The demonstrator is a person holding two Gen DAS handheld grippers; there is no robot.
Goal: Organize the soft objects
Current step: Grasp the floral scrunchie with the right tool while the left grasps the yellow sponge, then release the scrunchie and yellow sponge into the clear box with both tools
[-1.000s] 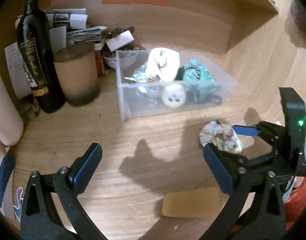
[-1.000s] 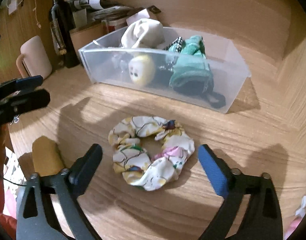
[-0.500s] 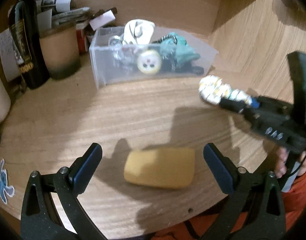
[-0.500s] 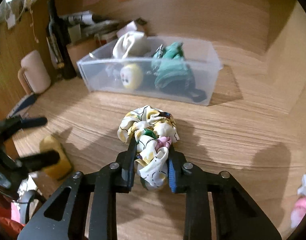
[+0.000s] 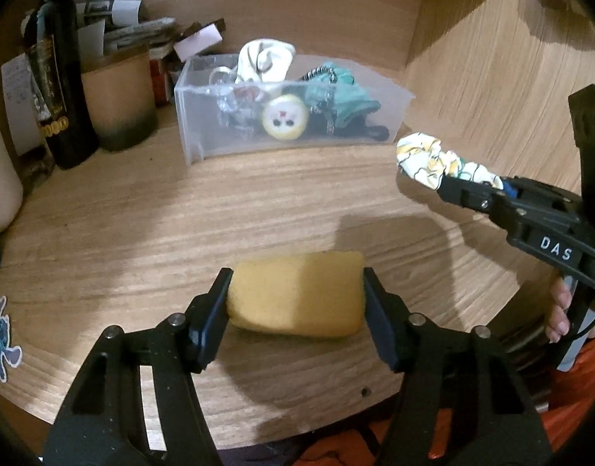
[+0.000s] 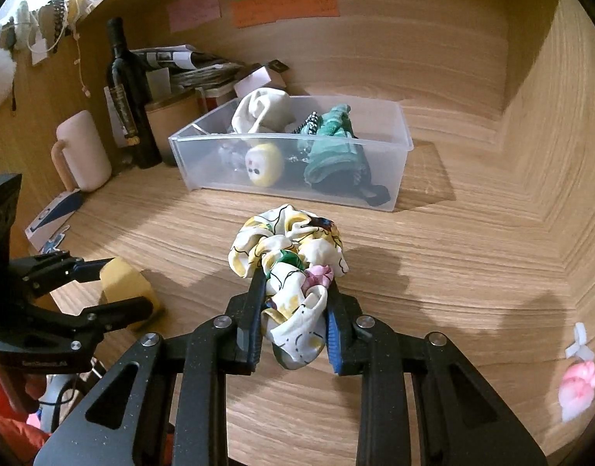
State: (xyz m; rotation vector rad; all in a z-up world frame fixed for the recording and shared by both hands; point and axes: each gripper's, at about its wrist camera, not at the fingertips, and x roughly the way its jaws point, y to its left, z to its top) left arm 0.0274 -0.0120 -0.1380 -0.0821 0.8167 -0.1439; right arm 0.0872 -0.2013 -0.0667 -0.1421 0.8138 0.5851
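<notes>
My left gripper (image 5: 295, 299) is shut on a yellow sponge (image 5: 297, 295) near the desk's front edge; the sponge also shows in the right wrist view (image 6: 122, 279). My right gripper (image 6: 293, 310) is shut on a floral scrunchie (image 6: 289, 248) and holds it above the desk; the scrunchie also shows at the right of the left wrist view (image 5: 433, 159). A clear plastic bin (image 6: 398, 147) stands behind, holding a white cloth (image 6: 262, 108), a teal cloth (image 6: 332, 143) and a yellow plush ball (image 6: 264, 165).
A dark wine bottle (image 6: 126, 93), a tan jar (image 5: 119, 97), a cream mug (image 6: 82, 151) and stacked papers (image 6: 188, 66) crowd the back left. Wooden walls close the back and right. A pink toy (image 6: 577, 388) lies at the far right.
My left gripper has closed on the yellow sponge. My right gripper, which closed on the scrunchie earlier, has lifted it higher off the desk.
</notes>
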